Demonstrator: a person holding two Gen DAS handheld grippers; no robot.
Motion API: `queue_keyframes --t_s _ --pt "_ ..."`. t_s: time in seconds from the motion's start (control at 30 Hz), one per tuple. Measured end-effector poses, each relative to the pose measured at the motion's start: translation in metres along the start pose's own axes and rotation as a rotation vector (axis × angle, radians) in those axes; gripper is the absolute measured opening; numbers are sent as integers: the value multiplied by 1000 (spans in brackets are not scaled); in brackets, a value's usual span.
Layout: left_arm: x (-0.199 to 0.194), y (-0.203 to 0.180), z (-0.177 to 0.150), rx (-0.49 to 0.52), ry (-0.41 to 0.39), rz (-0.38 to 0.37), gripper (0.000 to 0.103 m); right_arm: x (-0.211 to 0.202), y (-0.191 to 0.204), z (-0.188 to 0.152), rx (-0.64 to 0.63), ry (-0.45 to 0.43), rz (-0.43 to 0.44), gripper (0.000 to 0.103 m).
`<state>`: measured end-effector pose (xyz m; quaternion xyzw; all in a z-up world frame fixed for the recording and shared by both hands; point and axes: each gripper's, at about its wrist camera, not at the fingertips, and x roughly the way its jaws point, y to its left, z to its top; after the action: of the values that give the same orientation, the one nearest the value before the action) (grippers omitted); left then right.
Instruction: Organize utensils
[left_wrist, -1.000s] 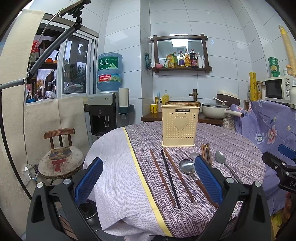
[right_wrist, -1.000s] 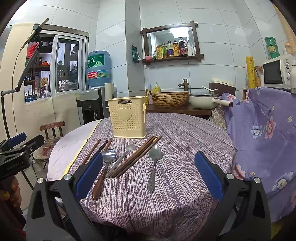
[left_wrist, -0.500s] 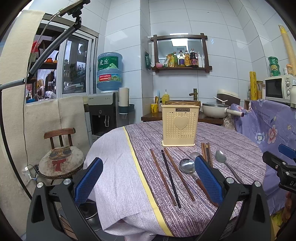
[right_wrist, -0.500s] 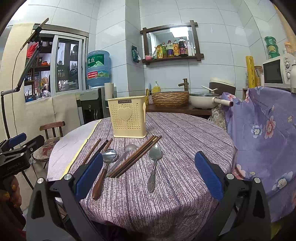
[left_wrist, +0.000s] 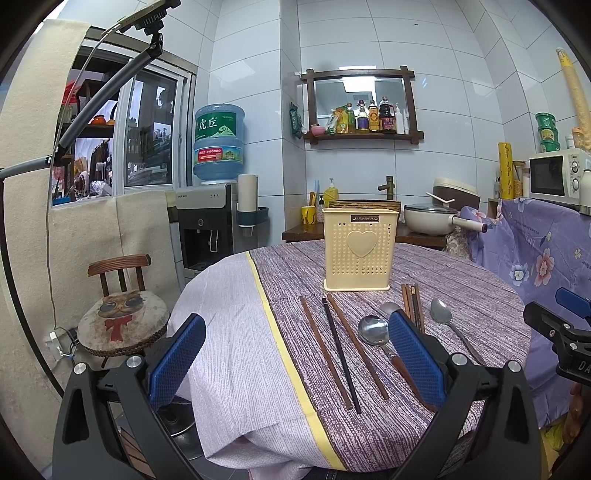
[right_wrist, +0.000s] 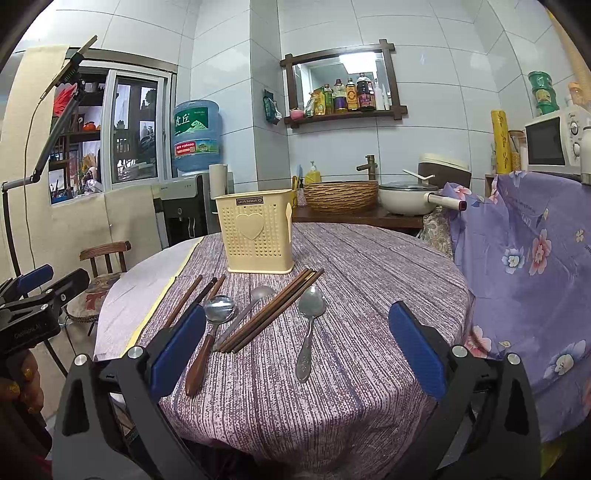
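I hold left gripper (left_wrist: 295, 363) fingers wide apart, empty | right gripper (right_wrist: 297, 349) likewise (nothing gripped) | chopsticks (right_wrist: 271, 310), spoons (right_wrist: 308, 325) near bench's front edge, before caddy (right_wrist: 256, 230)

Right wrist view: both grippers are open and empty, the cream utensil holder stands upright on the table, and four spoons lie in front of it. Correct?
Not quite: there are three spoons, not four. The right wrist view shows the wooden-handled spoon, a plain metal spoon and the patterned-handle spoon. The rest holds: left gripper and right gripper are open and empty, and the utensil holder stands upright.
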<state>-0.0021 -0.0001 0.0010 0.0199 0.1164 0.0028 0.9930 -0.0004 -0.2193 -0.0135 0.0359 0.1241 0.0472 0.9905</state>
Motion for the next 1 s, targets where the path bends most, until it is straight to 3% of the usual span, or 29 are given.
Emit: queue_keyframes --t_s 0.63,0.77,1.0 --pt "1 0 0 0 5 -4 98 0 1 -2 3 4 2 98" --pt "7 3 0 7 47 37 98 5 4 -6 1 17 5 98" --pt "31 11 -8 -37 130 -46 98 31 1 -15 -10 105 -20 98"
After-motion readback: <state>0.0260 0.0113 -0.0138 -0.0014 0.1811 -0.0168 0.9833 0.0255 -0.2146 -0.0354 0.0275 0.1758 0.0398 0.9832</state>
